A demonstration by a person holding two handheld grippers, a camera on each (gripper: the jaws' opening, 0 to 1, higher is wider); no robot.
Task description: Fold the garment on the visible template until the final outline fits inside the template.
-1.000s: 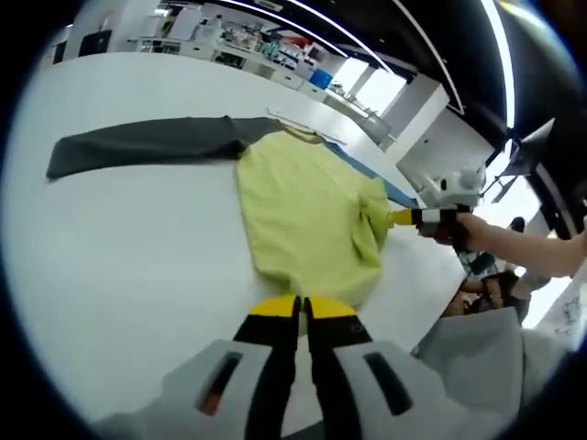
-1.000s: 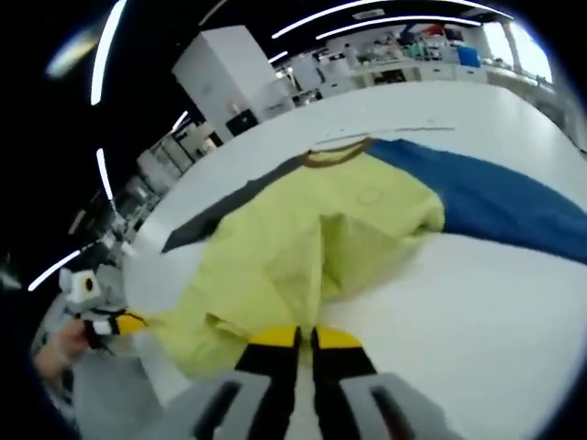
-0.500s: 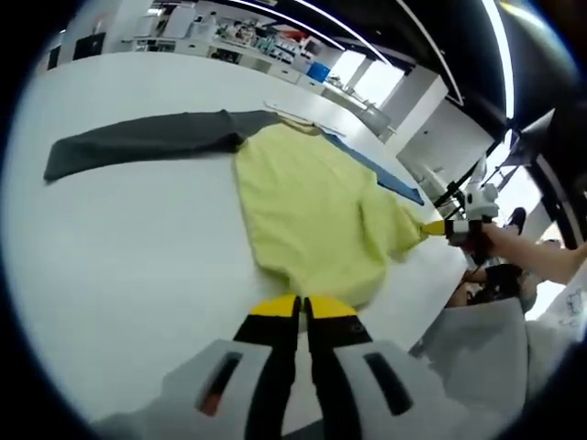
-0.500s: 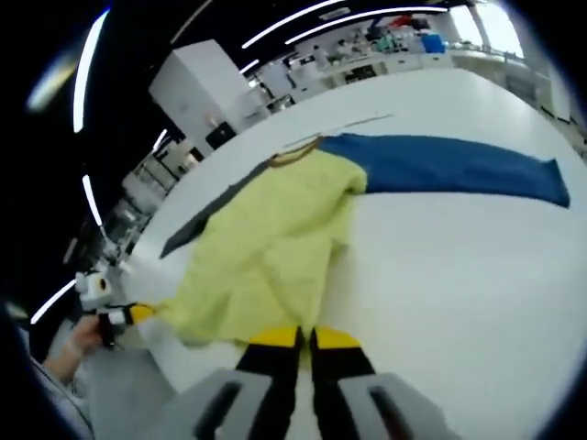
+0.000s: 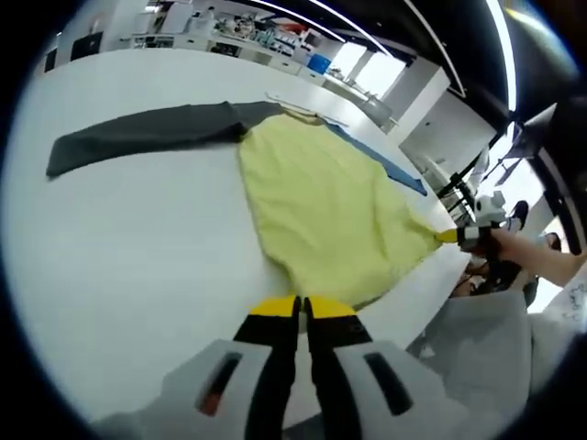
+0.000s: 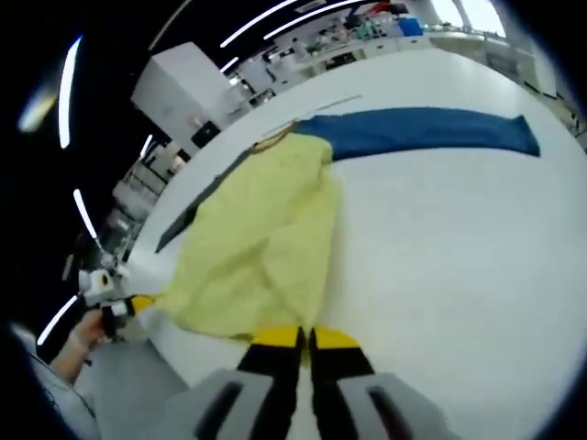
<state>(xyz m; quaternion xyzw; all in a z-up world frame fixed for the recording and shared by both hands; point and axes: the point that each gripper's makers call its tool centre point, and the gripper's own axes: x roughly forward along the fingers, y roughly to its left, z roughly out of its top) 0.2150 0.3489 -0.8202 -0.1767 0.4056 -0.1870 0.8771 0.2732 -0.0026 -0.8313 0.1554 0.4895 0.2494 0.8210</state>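
Garment (image 5: pixel 326 215) flat on white table (image 5: pixel 128 247), each closed tool (image 5: pixel 301 310) (image 6: pixel 306 339) gripping its hem.

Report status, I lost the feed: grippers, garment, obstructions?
Left gripper and right gripper shut on hem of yellow long-sleeved garment with one grey, one blue sleeve. Spread flat on white table, unfolded. Nothing obstructing.

No legible text, label, brand, number or sign in either view; the garment (image 5: pixel 321 215), the table (image 5: pixel 128 247) and the grippers' yellow-tipped jaws carry no readable markings; background items are too blurred to read
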